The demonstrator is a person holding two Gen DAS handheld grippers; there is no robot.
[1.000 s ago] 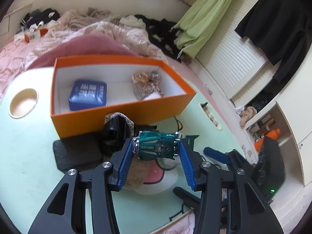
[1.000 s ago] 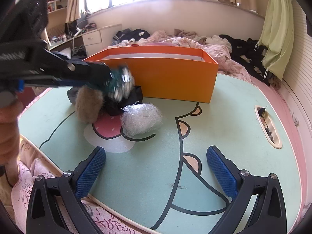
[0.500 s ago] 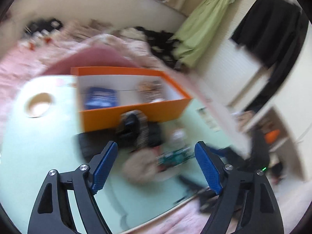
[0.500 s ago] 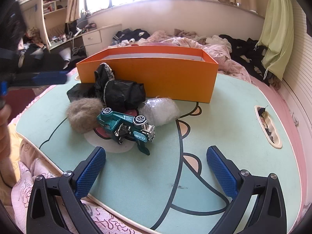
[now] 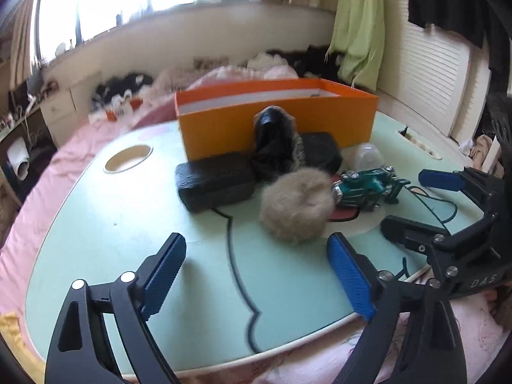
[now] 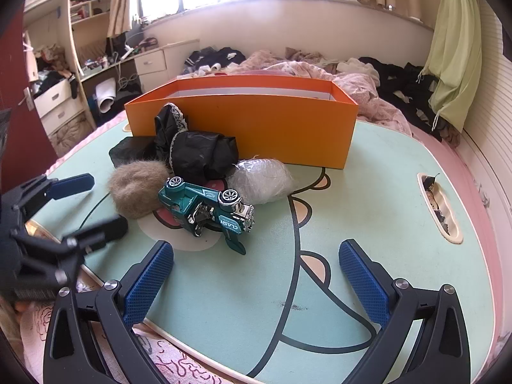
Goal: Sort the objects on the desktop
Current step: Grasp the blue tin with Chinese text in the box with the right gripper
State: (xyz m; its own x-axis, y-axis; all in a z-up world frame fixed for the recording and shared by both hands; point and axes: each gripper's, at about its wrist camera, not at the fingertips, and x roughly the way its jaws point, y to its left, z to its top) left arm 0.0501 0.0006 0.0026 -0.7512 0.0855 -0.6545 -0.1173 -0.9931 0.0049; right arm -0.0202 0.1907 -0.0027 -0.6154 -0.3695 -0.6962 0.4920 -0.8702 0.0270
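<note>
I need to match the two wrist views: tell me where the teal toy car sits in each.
Left wrist: teal toy car right of centre, on its side beside the tan fluffy ball.
Right wrist: car centre-left, right of that ball.
Shared landmark: orange box behind it.

Left hand-held gripper (image 5: 256, 275): matte black angular frame with triangular cut-outs, silver round screw heads at the joints, blue cross-hatched pads (image 5: 350, 275) on both fingers. Right hand-held gripper (image 6: 256, 284): same build; white letters "DAS" on its black body in the left wrist view.
</note>
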